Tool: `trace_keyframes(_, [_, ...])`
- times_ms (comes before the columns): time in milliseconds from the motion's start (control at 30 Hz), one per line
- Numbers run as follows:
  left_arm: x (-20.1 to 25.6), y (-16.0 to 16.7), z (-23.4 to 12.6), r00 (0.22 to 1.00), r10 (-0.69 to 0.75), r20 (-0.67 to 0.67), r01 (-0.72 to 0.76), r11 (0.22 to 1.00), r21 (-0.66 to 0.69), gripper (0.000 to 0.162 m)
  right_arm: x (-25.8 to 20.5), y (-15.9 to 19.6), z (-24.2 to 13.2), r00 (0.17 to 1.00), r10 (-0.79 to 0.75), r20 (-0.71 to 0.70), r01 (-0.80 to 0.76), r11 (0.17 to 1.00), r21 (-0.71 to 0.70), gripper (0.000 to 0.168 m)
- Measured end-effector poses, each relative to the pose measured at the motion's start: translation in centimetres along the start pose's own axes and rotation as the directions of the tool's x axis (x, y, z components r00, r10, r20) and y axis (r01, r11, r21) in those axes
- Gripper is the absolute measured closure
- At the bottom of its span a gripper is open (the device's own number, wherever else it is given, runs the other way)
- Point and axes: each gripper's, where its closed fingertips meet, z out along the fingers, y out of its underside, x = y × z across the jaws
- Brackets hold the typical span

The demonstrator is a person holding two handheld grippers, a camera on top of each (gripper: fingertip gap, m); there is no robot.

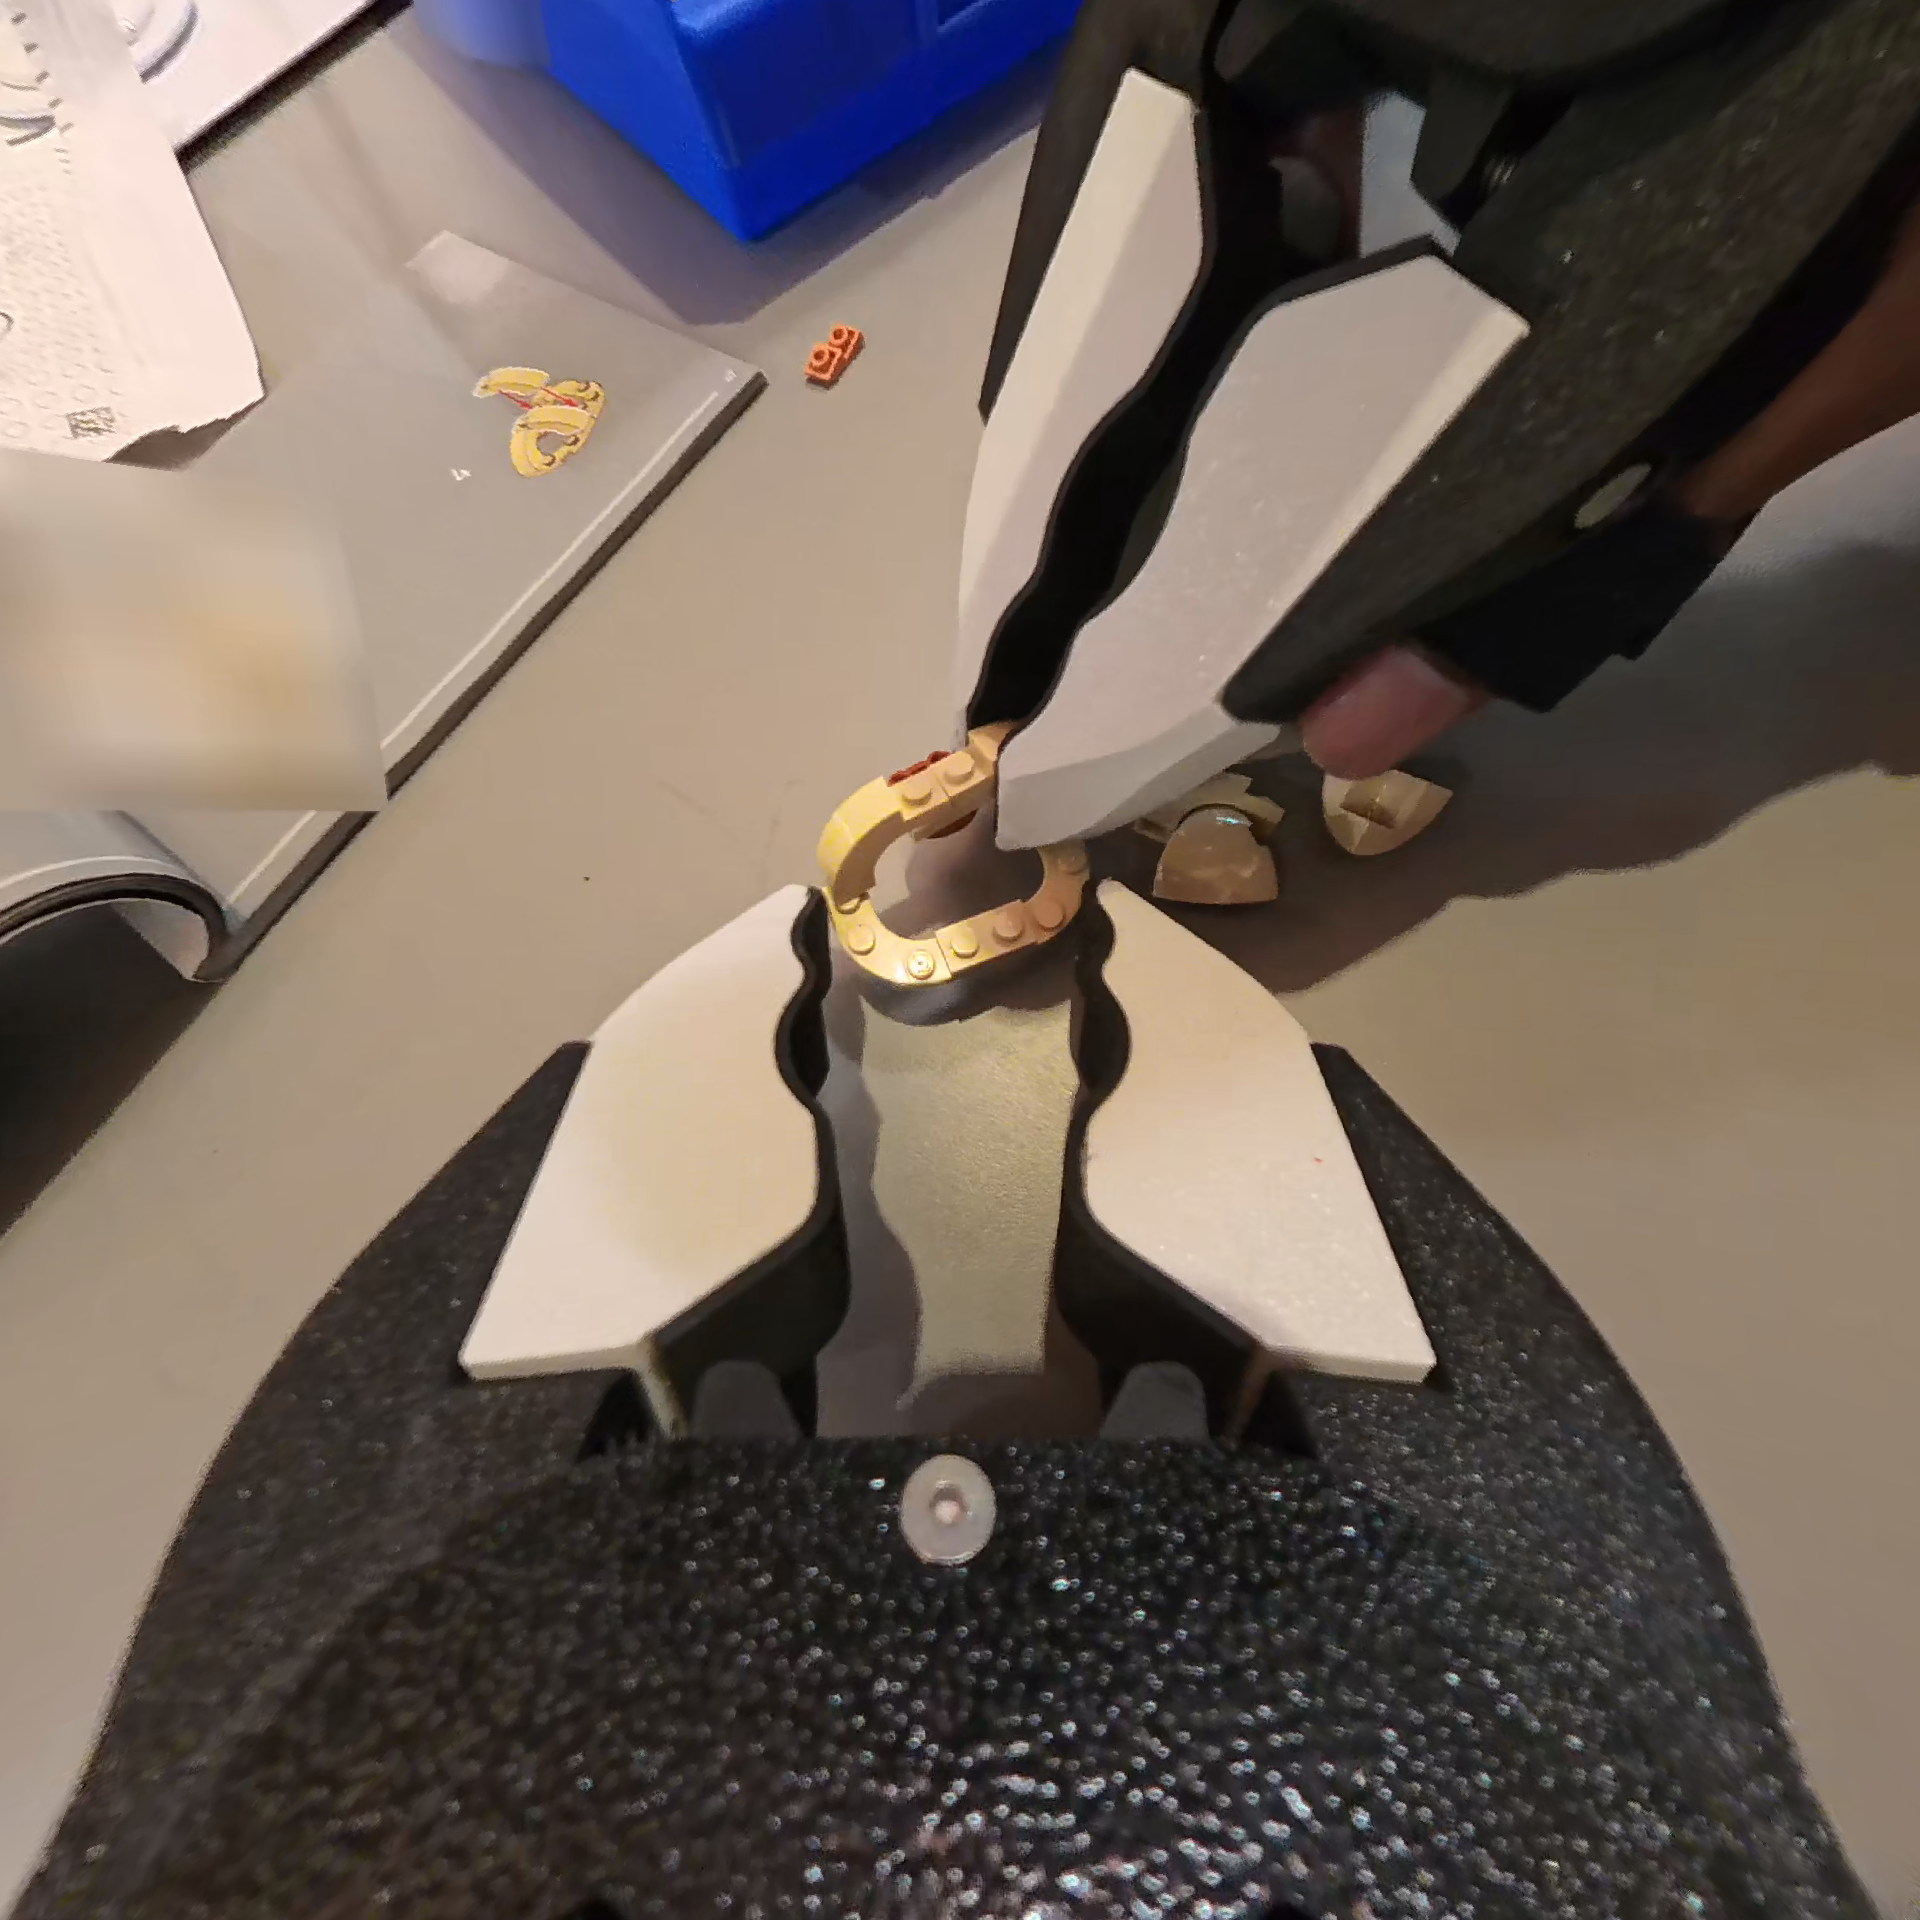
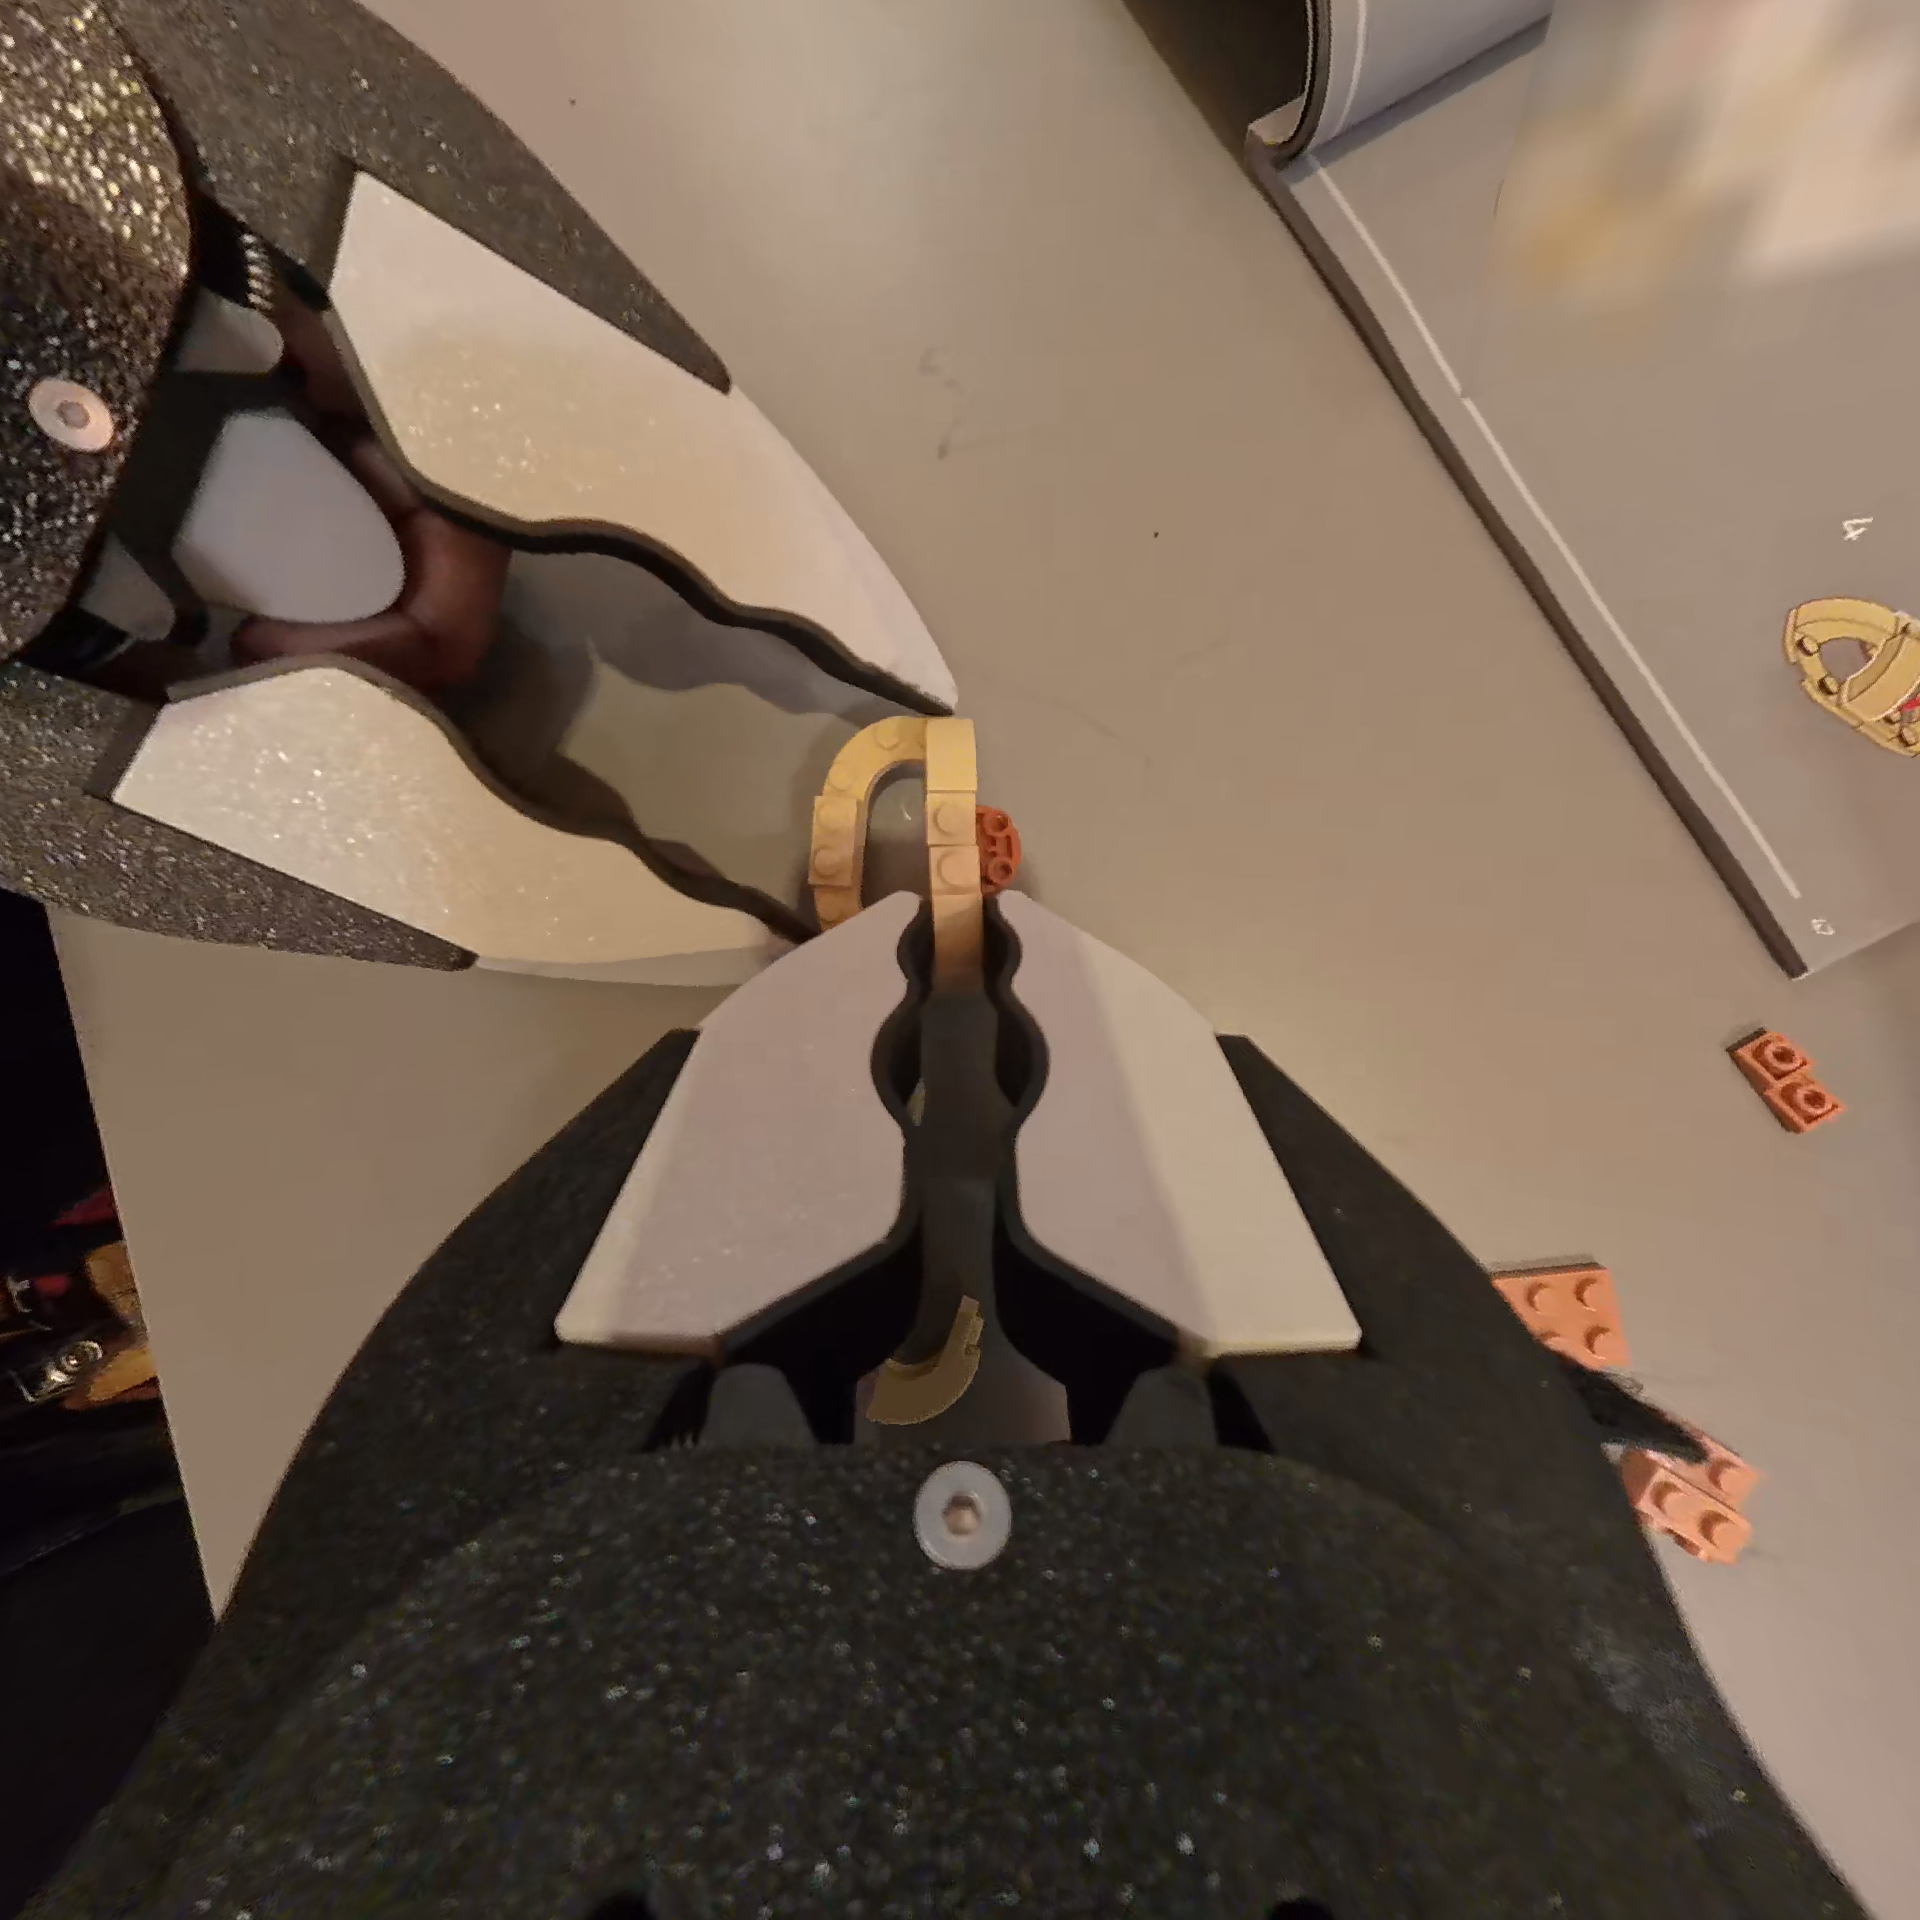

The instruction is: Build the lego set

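The tan arch [image 2: 951,790] is pinched in the closed right gripper [image 2: 954,914] and held above the ring [image 1: 951,914], which is bracketed by the parted left gripper [image 1: 951,894].

Blue bin [image 1: 790,94] and white papers [image 1: 94,270] on grey table [image 1: 623,727].

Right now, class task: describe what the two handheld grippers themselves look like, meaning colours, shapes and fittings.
Both match. The left gripper and right gripper each have a black, grainy, speckled body, a round silver screw at its centre, and two broad white fingers tapering to points. The inner finger edges are lined with wavy black pads. No cables or sleeves show.
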Motion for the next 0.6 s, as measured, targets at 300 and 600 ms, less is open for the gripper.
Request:
trace_keyframes(300, [-0.31,-0.28,-0.16,1.0,0.015,0.025,-0.016,1.0,0.023,0.117,-0.24,-0.31,0.11,1.0,0.004,-0.001,-0.004,1.0,0.008,0.159])
trace_keyframes(600, [-0.31,-0.5,-0.3,1.0,0.019,0.02,-0.02,0.999,0.041,0.117,-0.21,-0.5,-0.11,1.0,0.005,0.006,-0.005,1.0,0.02,0.154])
